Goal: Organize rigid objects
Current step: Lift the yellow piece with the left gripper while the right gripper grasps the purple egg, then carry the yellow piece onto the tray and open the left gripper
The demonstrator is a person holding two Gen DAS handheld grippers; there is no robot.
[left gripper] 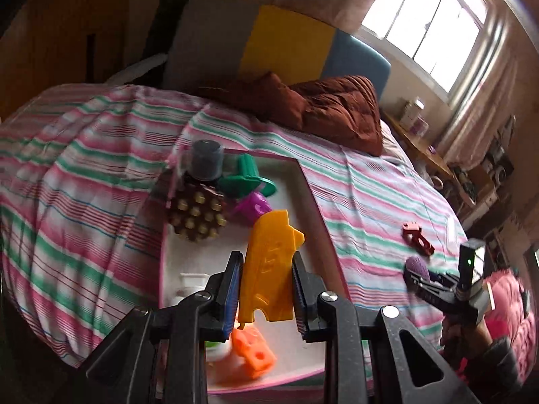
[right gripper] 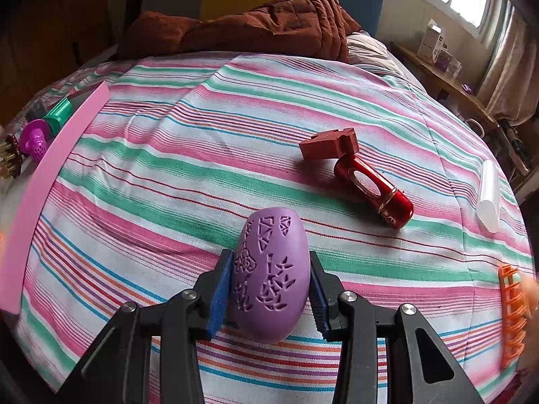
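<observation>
The left hand-held gripper [left gripper: 267,289] clamps a yellow flat piece [left gripper: 269,269] above the pink-rimmed tray [left gripper: 311,208] and hides part of the tray floor. In the tray lie a blurred dark jar [left gripper: 205,160], a studded brown piece [left gripper: 197,217], a green piece [left gripper: 247,176], a magenta piece [left gripper: 252,206] and an orange block [left gripper: 252,355]. The right hand-held gripper [right gripper: 271,286] grips a purple egg [right gripper: 269,279] over the striped bed [right gripper: 202,168]. A red tool [right gripper: 363,176] lies beyond it; an orange rack [right gripper: 513,313] is cut off.

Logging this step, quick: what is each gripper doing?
Left gripper: shut on the yellow plastic piece.
Right gripper: shut on the purple egg.
</observation>
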